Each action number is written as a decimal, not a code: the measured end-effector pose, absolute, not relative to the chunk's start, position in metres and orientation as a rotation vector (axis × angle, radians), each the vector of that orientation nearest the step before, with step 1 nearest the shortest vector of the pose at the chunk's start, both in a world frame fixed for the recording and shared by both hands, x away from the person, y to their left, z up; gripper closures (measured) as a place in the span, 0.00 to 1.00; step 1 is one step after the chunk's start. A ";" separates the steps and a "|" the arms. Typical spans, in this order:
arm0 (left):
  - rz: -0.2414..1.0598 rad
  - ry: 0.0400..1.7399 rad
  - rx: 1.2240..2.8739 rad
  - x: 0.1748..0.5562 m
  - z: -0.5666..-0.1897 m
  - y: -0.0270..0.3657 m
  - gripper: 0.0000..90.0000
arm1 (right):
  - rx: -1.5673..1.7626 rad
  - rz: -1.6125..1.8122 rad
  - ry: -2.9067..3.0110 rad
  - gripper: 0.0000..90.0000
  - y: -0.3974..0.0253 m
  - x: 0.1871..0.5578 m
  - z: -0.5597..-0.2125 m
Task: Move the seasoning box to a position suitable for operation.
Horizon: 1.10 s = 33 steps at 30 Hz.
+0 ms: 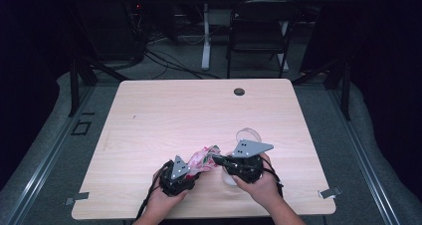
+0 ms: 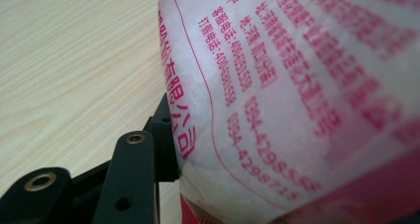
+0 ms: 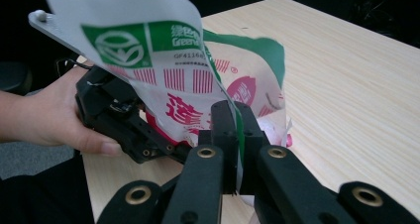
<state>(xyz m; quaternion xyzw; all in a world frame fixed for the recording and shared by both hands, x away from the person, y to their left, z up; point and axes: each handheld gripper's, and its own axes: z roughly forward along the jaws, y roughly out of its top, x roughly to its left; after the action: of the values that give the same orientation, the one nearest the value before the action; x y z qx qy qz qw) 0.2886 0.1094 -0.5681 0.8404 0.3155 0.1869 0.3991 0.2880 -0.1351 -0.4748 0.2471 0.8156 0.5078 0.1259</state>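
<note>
Printed plastic bag pinched by both hand-held grippers — left, right — above table, contents unseen

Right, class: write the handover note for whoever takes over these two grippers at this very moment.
Left gripper: shut on the printed plastic bag, gripping its near-left end.
Right gripper: shut on the bag's edge, jaws pinched on the film.
The bag hangs between the two grippers just above the table, near its front edge; something pale lies behind the right gripper, too unclear to name.
Done: both grips made.
Left: probably pulling the bag open; not yet visibly opened.
</note>
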 end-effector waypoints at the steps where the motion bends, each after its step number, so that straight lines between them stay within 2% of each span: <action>1: 0.476 0.796 2.121 0.288 -0.567 0.109 0.61 | 0.721 1.481 2.372 1.00 -0.136 0.288 -0.474; 6: 0.530 0.766 2.126 0.286 -0.563 0.109 0.62 | 0.727 1.496 2.353 1.00 -0.138 0.289 -0.471; 15: 0.725 0.700 2.156 0.283 -0.554 0.111 0.63 | 0.706 1.498 2.356 1.00 -0.141 0.286 -0.471; 23: 0.759 0.706 2.153 0.283 -0.552 0.112 0.64 | 0.697 1.492 2.358 1.00 -0.141 0.287 -0.472; 33: 0.726 0.731 2.162 0.284 -0.552 0.111 0.65 | 0.713 1.506 2.356 0.98 -0.143 0.289 -0.472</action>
<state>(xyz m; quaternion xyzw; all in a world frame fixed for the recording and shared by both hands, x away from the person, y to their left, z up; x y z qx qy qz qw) 0.2842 0.1107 -0.5521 0.8405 0.2842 0.2823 0.3648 0.2890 -0.1426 -0.4720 0.2452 0.8098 0.5176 0.1276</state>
